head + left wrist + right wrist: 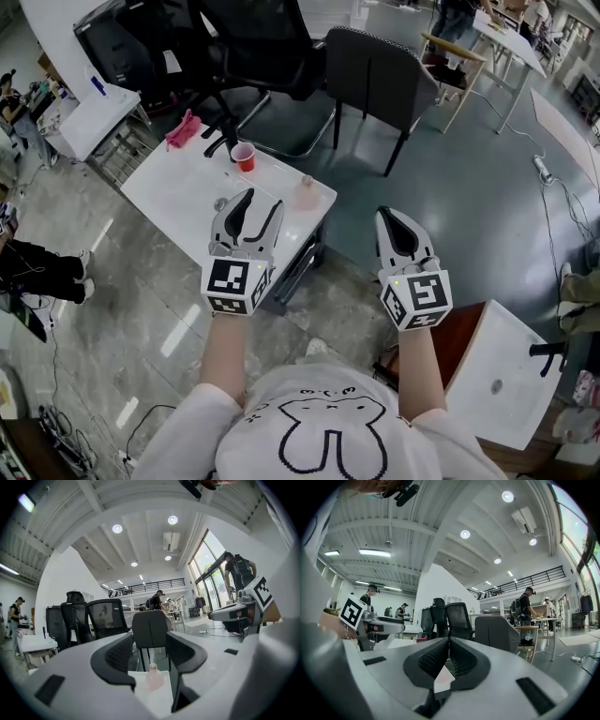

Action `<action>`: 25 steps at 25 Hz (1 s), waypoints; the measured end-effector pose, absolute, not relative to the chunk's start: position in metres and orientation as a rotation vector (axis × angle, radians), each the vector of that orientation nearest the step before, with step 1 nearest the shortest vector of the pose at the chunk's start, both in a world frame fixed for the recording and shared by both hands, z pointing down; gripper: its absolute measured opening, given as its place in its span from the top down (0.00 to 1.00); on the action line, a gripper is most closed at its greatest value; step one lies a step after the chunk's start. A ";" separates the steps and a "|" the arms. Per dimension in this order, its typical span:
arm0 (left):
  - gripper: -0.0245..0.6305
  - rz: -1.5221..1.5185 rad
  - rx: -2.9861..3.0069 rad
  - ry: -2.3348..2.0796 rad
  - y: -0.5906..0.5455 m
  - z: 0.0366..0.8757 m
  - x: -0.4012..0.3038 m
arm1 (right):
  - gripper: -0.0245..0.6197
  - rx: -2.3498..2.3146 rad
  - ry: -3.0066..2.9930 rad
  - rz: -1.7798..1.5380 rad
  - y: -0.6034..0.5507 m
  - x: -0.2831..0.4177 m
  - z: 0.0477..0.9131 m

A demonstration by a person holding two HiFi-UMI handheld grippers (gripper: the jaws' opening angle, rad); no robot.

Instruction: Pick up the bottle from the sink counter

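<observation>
The counter [178, 192] has a smooth white top with a faint sheen. The bottle [306, 191] looks like translucent pinkish plastic, the red cup [244, 157] like glossy plastic, and the pink rag [183, 129] like soft cloth. The left hand-held gripper [263, 199] and right hand-held gripper [387, 214] have matt pale-grey plastic shells and black dimpled pads [119, 653]. The floor [122, 300] is polished, reflective stone-look tile.

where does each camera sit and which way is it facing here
head view: on the person's head, steeply down at a white table with a pink bottle; shows forearms, left gripper, right gripper.
left gripper view: on the left gripper, level along its open jaws at the bottle and a grey chair; right gripper at right.
right gripper view: on the right gripper, level along its shut jaws toward the chair; left gripper at left.
shared: bottle in head and left gripper views.
</observation>
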State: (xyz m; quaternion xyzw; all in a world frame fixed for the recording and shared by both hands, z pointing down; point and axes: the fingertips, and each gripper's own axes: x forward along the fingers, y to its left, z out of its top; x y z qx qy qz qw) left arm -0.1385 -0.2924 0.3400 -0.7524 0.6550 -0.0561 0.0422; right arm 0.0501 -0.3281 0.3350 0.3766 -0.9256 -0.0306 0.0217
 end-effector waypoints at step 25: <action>0.41 -0.351 -2.587 1.790 -0.379 0.432 -0.128 | 0.91 1.177 -2.772 0.009 -0.344 0.017 0.389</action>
